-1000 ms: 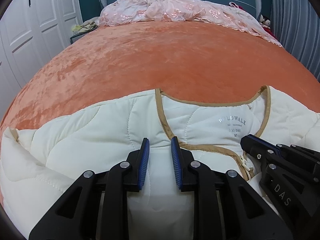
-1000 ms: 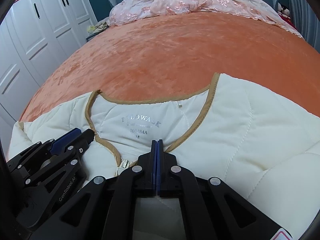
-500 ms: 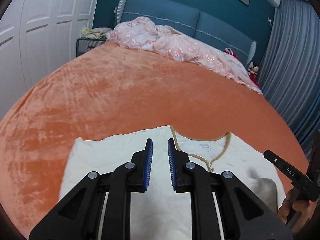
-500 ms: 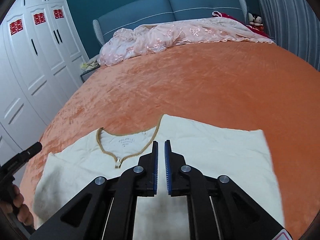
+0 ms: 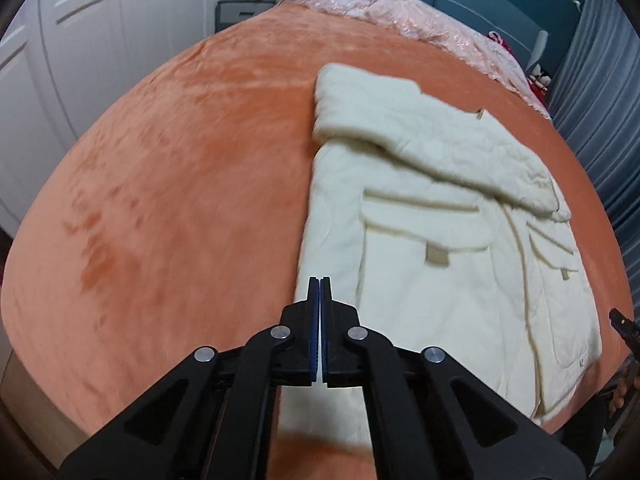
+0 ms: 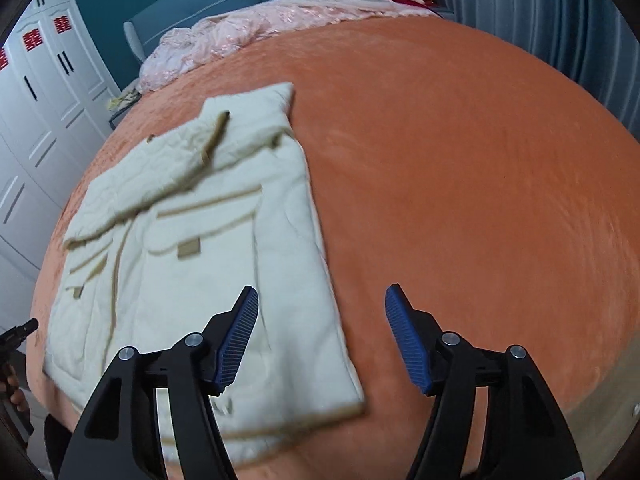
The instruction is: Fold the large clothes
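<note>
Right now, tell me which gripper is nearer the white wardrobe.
Left. The left gripper, shut, hangs over the jacket edge on the wardrobe side. The right gripper, jaws just opening and empty, hangs over the jacket's opposite edge, farther from it.

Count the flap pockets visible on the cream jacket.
2 on the jacket, both on the lower front. One flap pocket sits near the jacket's left edge in the left wrist view; the other lies toward its right edge, partly under the folded sleeve. More may be hidden.

Each claw [image 5: 320, 292] [image 6: 322, 312] has 2 black angular fingers with ribbed blue pads [image 6: 236, 344] and silver pivot screws [image 5: 280, 332].
</note>
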`<state>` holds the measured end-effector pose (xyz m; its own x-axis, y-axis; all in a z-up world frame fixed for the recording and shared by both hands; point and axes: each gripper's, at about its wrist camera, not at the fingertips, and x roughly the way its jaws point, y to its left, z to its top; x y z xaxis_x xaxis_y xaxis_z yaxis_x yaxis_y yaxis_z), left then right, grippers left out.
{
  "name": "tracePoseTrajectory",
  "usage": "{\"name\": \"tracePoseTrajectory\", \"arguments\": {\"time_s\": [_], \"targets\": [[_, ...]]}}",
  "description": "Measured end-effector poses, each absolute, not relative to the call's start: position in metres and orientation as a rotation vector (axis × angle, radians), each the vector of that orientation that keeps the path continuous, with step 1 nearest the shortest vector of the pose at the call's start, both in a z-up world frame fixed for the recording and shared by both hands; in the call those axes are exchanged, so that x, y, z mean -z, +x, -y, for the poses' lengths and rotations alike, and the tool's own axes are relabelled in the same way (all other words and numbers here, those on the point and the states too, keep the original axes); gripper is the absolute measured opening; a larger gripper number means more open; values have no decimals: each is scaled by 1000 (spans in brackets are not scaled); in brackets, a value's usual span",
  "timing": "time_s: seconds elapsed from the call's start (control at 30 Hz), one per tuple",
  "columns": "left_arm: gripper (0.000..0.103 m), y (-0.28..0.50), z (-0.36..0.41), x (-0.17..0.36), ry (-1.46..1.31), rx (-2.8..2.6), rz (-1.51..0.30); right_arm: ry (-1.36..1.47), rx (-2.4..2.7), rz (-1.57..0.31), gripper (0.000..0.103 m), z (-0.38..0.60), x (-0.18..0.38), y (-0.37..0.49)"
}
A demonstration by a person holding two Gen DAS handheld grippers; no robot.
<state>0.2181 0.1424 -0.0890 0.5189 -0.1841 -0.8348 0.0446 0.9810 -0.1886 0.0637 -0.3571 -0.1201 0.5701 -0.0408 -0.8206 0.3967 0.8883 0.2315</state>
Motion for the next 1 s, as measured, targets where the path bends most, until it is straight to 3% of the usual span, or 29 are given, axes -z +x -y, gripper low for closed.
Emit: {"name": "tracePoseTrajectory", "arguments": {"time_s": [0.23, 0.33, 0.4, 0.47, 0.53, 0.57, 0.6, 0.63, 0.67, 1.0], "targets": [[0, 179, -162, 121, -329, 108, -1128, 537, 206, -985, 66, 335, 159, 33], [5, 185, -162, 135, -473, 163, -1165, 558, 198, -964, 69, 326, 164, 36], [11, 190, -158, 141, -530, 184, -1172, 603, 195, -939, 70, 326, 165, 39], [24, 195, -154, 144, -570, 179, -1172, 695, 191, -908, 70, 332, 166, 42], [28, 198, -149, 142, -579, 178, -1162, 807, 186, -878, 69, 340, 170, 46], [27, 199, -147, 142, -572, 168, -1159, 855, 188, -866, 65, 343, 171, 47], [25, 199, -145, 140, -574, 159, -1156, 885, 189, -861, 39, 345, 172, 49], [9, 199, -144, 138, -574, 153, -1151, 891, 192, -874, 11, 345, 172, 50], [0, 198, -144, 136, -586, 165, -1156, 884, 192, -875, 10, 344, 168, 50], [0, 130, -144, 62, -355, 263, -1096, 464, 20, -926, 0, 310, 80, -1]]}}
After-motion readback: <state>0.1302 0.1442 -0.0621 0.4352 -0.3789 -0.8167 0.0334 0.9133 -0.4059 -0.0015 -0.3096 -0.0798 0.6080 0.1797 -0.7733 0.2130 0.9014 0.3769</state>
